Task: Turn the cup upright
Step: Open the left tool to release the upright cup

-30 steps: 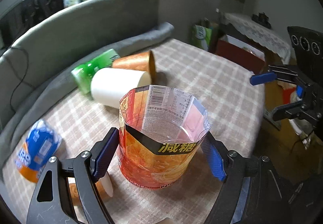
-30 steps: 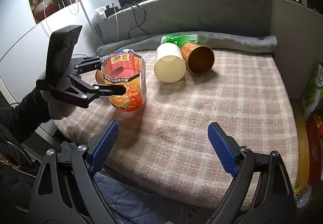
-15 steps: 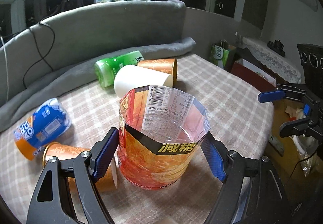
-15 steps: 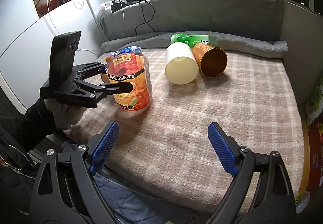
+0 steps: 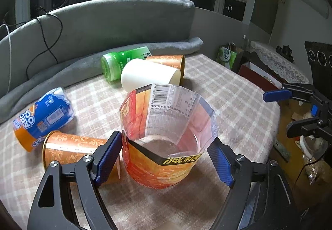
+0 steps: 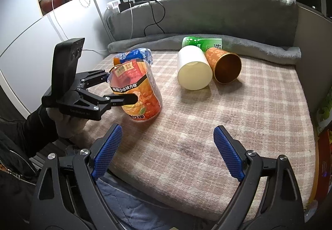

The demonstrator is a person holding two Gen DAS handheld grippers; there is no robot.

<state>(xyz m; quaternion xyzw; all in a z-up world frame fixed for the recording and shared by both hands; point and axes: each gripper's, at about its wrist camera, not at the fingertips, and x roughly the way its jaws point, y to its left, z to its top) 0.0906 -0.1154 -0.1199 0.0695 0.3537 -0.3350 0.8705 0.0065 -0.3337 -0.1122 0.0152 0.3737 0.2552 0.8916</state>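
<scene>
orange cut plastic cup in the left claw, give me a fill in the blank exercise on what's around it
1. The orange cut-off plastic cup sits between the blue pads of the ____ claw.
2. That cup's open mouth faces ____.
3. The white paper cup lies on its ____ on the checked cloth.
4. The right claw holds ____.

Missing words: left; up; side; nothing

L tongs (image 5: pixel 166 155) closed on cup (image 5: pixel 164 143), level; R tongs (image 6: pixel 166 153) spread wide, nothing held.
</scene>
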